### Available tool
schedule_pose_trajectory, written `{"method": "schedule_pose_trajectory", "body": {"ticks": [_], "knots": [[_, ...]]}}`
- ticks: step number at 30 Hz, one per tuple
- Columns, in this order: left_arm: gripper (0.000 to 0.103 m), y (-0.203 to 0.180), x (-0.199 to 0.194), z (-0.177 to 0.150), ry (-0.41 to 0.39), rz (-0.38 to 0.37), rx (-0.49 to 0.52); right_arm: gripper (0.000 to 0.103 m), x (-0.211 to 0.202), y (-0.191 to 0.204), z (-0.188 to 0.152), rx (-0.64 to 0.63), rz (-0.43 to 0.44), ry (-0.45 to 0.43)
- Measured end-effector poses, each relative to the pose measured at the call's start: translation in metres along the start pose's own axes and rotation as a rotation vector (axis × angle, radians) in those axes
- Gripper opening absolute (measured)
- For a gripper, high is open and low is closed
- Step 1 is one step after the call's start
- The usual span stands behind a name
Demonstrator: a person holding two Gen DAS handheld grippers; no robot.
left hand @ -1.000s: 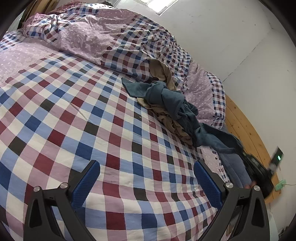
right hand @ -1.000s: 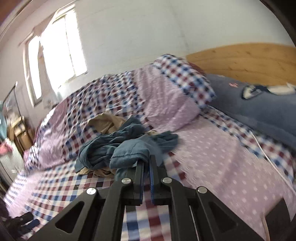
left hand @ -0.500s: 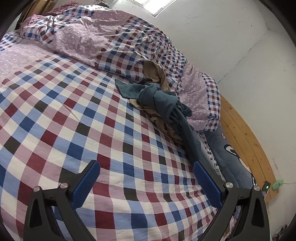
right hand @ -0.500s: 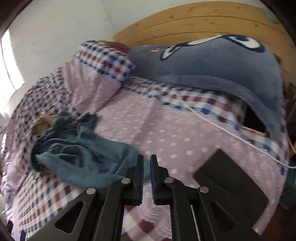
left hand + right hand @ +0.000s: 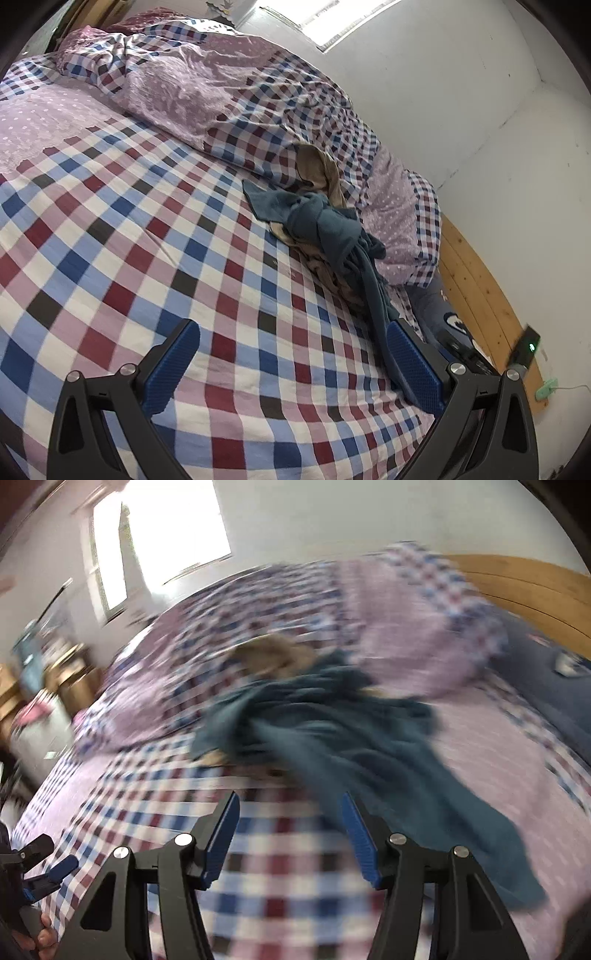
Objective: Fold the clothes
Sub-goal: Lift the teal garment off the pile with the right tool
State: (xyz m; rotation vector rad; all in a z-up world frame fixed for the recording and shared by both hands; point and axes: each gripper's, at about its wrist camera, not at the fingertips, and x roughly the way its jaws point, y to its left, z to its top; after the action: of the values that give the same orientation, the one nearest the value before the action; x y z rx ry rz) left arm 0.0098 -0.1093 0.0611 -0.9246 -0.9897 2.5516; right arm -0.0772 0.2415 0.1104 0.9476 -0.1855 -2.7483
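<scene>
A dark teal garment (image 5: 325, 225) lies crumpled on the checked bed sheet (image 5: 147, 236), with one long part trailing toward the headboard. Under and behind it sits a tan garment (image 5: 317, 166). My left gripper (image 5: 293, 332) hovers open over the sheet, short of the pile, nothing between its pads. In the blurred right wrist view my right gripper (image 5: 290, 801) has its jaws opening, with only sheet between them. The teal garment (image 5: 332, 731) spreads just beyond and to the right of its right finger. The tan garment (image 5: 273, 655) peeks out behind.
A crumpled checked quilt (image 5: 229, 85) runs along the wall side. A lilac dotted pillow (image 5: 399, 229), a blue plush cushion (image 5: 546, 686) and the wooden headboard (image 5: 476, 280) close the right end. A window (image 5: 162, 535) and furniture (image 5: 40, 686) are at left. A hand holds the left gripper (image 5: 48, 864).
The right gripper was shut at the teal garment and swung toward the headboard; now its jaws stand apart, the cloth lies stretched out, and the view has swung back left. The left gripper barely moved.
</scene>
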Motion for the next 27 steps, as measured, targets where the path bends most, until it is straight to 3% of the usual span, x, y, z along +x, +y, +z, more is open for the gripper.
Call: {"method": "schedule_pose_trajectory", "body": {"ticks": [7, 11, 13, 15, 18, 27], "knots": [[0.102, 0.012, -0.003, 0.009, -0.005, -0.006, -0.039, 0.061, 0.089, 0.058, 0.034, -0.15, 0.04, 0.013], [0.102, 0.019, -0.005, 0.014, -0.008, -0.009, -0.057, 0.059, 0.129, 0.072, 0.049, -0.174, -0.007, 0.019], [0.102, 0.023, -0.006, 0.016, -0.011, -0.007, -0.067, 0.054, 0.144, 0.073, 0.054, -0.177, -0.038, 0.027], [0.102, 0.029, -0.005, 0.018, -0.007, -0.005, -0.086, 0.04, 0.154, 0.072, 0.06, -0.173, -0.057, 0.028], [0.103, 0.036, -0.005, 0.02, 0.0, -0.024, -0.127, 0.004, 0.159, 0.08, 0.064, -0.199, -0.05, 0.024], [0.102, 0.046, -0.027, 0.034, -0.046, -0.056, -0.169, 0.002, 0.098, 0.146, 0.052, -0.339, 0.063, -0.035]]}}
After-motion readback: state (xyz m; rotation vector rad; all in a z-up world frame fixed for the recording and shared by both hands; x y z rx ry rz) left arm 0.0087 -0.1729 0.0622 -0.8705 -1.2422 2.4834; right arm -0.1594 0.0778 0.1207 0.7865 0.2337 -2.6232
